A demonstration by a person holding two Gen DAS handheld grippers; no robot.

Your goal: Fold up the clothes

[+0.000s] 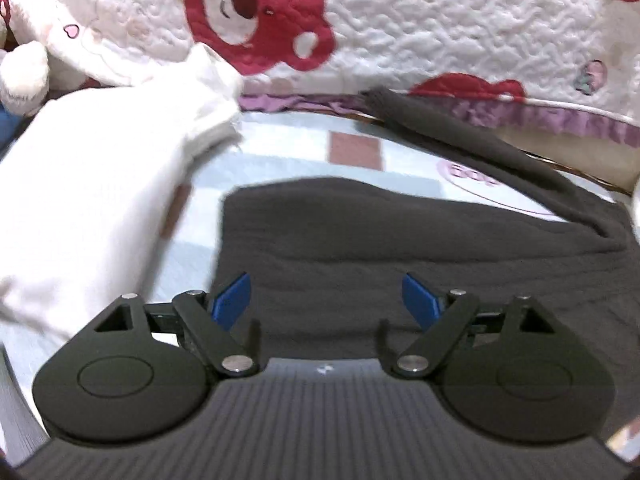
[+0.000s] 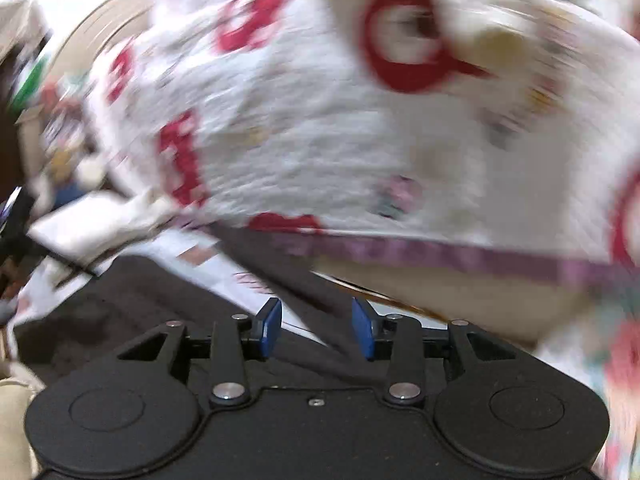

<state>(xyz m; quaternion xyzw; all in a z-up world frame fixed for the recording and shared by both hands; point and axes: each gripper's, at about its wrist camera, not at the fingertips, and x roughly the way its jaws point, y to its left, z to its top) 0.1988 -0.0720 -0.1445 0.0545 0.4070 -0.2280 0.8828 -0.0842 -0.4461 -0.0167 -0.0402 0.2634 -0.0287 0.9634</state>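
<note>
My left tongs (image 1: 326,300) stand wide apart, blue pads (image 1: 234,294) clear of any cloth, poised above the near edge of the dark grey knit garment (image 1: 360,240). My right tongs (image 2: 316,330) are also parted, less widely, with nothing pressed between their blue pads (image 2: 270,326); that view is badly smeared by motion.

Biggest in sight is the white quilted blanket printed with red bear faces (image 1: 420,28), heaped across the far side, its purple trim (image 1: 560,116) running along the lower edge. Beneath it lies the pale blue checked bed sheet (image 1: 288,152). On that sheet the dark grey garment lies spread flat, one long sleeve (image 1: 480,140) stretched toward the blanket's trim. In the right wrist view the same garment (image 2: 120,308) fills the lower left, a strip of it passing under the tongs.

Left of the dark garment sits a folded white cloth garment (image 1: 92,184), just beside it, and behind that a white plush toy (image 1: 36,60).
</note>
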